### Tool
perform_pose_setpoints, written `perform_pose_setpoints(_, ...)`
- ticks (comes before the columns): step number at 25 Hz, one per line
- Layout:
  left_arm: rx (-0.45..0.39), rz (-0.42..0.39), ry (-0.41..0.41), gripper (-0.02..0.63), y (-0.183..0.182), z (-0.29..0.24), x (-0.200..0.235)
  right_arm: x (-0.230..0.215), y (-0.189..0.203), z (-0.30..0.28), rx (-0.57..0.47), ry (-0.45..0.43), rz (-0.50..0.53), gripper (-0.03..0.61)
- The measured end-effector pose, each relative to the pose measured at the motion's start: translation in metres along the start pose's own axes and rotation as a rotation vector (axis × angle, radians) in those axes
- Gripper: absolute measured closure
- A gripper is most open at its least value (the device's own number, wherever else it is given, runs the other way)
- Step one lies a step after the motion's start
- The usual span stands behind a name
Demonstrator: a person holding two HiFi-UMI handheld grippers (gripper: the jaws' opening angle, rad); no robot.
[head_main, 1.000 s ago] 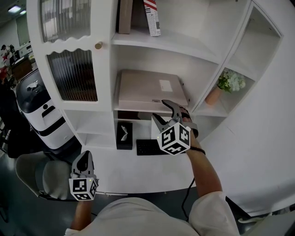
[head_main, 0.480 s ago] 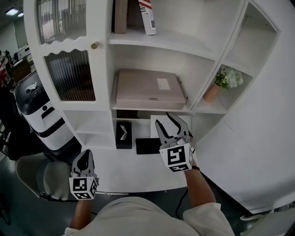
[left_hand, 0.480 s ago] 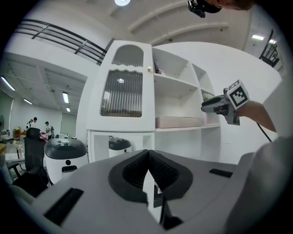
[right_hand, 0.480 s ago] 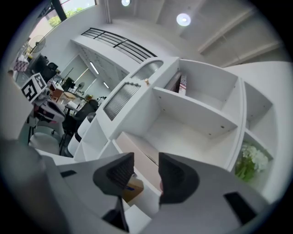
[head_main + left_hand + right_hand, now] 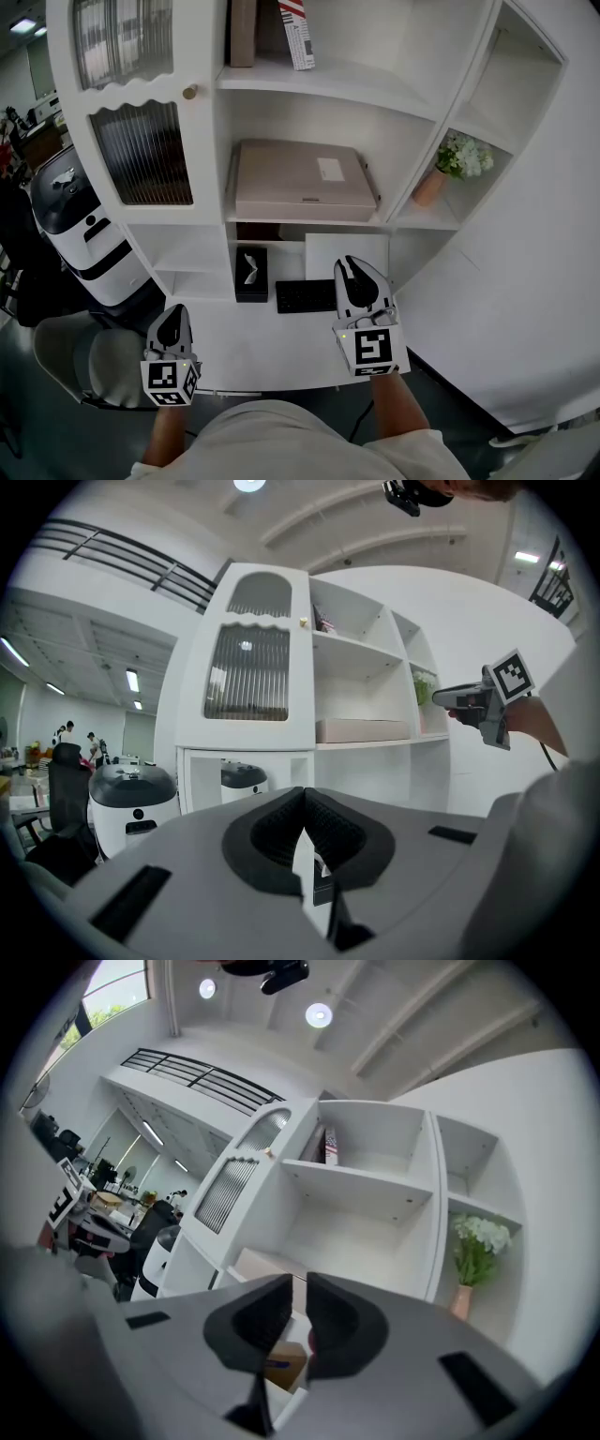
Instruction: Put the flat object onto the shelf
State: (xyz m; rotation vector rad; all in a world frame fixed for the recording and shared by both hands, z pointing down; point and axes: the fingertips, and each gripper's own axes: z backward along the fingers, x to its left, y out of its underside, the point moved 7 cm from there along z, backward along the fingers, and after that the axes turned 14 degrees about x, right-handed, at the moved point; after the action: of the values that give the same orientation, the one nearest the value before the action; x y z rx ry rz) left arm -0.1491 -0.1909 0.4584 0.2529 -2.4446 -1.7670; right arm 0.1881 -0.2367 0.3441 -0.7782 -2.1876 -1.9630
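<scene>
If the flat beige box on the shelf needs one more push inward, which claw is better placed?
Probably the right claw: in the head view it sits almost straight below the flat beige box, its jaws closing with nothing between them. The left claw is shut, lower and off to the left.

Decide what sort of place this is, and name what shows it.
Probably a study corner inside an open-plan office: a white shelving unit holds a flat beige box and a vase of flowers, a keyboard lies on the desk below, and an office chair and work desks stand beyond.
</scene>
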Motion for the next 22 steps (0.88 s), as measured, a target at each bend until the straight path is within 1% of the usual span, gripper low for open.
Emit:
perform_pose_setpoints(1, 0.0, -0.001, 0.001, 0.612, 0.0, 0.0, 0.0, 0.0, 0.003, 0.004, 0.002, 0.002, -0.018, 0.538)
perform_pose_setpoints(7, 0.004, -0.009, 0.01, 0.612, 0.0, -0.002, -0.002, 0.002, 0.019, 0.018, 0.008, 0.011, -0.087, 0.574)
perform_pose_setpoints(22, 0.005, -0.023, 0.019, 0.612, -0.002, -0.003, -0.007, 0.007, 0.042, 0.034, 0.032, 0.011, -0.173, 0.575)
